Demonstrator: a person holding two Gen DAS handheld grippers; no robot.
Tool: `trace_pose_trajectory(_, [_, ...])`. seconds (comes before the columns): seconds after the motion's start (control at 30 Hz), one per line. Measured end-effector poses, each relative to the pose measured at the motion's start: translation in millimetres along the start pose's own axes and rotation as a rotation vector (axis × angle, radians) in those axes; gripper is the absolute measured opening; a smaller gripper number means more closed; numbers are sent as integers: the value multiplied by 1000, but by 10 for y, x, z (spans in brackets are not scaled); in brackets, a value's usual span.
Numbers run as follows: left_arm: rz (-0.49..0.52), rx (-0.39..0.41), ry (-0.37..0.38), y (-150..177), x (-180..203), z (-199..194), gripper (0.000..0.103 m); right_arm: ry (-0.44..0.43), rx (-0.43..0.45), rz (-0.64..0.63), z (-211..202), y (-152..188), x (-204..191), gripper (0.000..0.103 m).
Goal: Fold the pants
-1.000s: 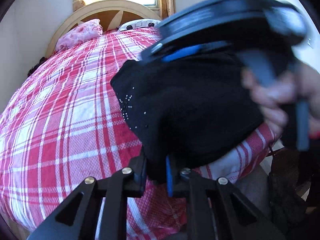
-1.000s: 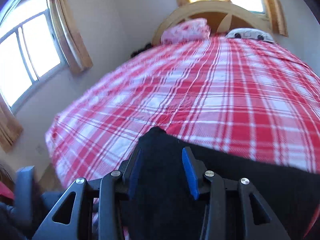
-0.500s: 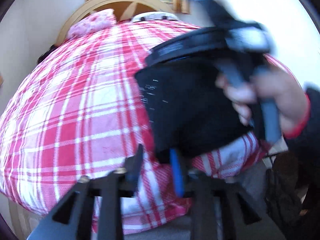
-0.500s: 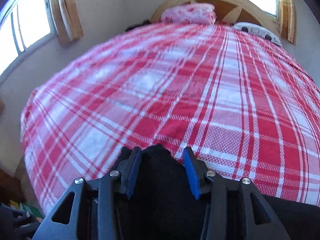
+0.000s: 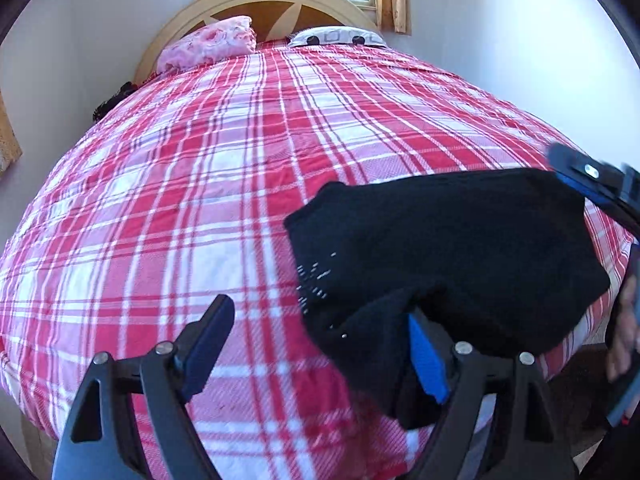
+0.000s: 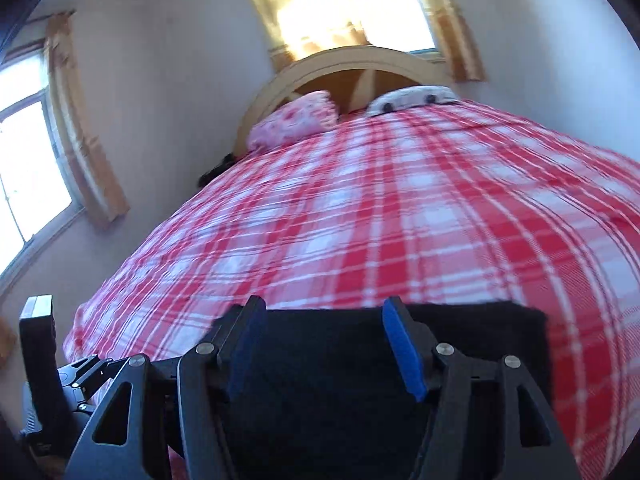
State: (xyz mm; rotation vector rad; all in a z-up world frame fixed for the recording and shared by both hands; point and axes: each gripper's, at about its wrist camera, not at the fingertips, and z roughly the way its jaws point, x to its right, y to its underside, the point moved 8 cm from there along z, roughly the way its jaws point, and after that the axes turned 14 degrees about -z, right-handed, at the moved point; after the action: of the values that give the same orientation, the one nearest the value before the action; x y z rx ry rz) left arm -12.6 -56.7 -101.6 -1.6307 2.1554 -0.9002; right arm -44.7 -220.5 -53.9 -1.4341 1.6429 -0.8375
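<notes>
Here, black pants (image 5: 448, 248) on plaid bed (image 5: 200, 184), both grippers (image 5: 316, 344) wide

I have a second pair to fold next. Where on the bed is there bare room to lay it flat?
The plaid bedspread is bare from the black pants up to the pink pillow and white pillow, and across to its left edge. The near right corner is crowded: pants, left gripper, right gripper.

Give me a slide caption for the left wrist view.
Left gripper open beside black pants lying on plaid bed.
</notes>
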Motion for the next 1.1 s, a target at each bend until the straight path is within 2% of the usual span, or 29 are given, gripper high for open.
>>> trace_pose_trajectory(0.1, [-12, -17, -4, -23, 38, 89, 85, 71, 0, 46, -205, 96, 312, 63])
trace_pose_trajectory(0.17, [-12, -19, -15, -44, 53, 110, 89, 121, -4, 64, -340, 185, 512, 64])
trace_pose_trajectory(0.33, [1, -14, -34, -56, 62, 73, 92, 206, -65, 165, -473, 516, 1008, 65])
trace_pose_trajectory(0.43, [5, -4, -40, -100, 50, 25, 92, 175, -93, 231, -412, 678, 1111, 65])
trace_pose_trajectory(0.53, [-8, 40, -25, -221, 26, -87, 92, 126, -109, 276, -322, 799, 1097, 65])
trace_pose_trajectory(0.6, [-17, 57, -14, -305, 43, -123, 92, 124, -93, 277, -342, 808, 1092, 68])
trace_pose_trajectory(0.77, [-7, 34, 21, -349, 244, -62, 92, 114, -91, 249, -341, 829, 1010, 74])
trace_pose_trajectory(0.87, [-18, 89, 27, -476, 268, -190, 92, 106, -106, 225, -355, 848, 969, 75])
trace_pose_trajectory(1.03, [-121, 195, 36, -836, -12, -461, 95, 88, -110, 214, -388, 906, 950, 75])
trace_pose_trajectory(1.1, [-138, 216, 9, -943, -86, -453, 95, 87, -105, 216, -381, 910, 947, 76])
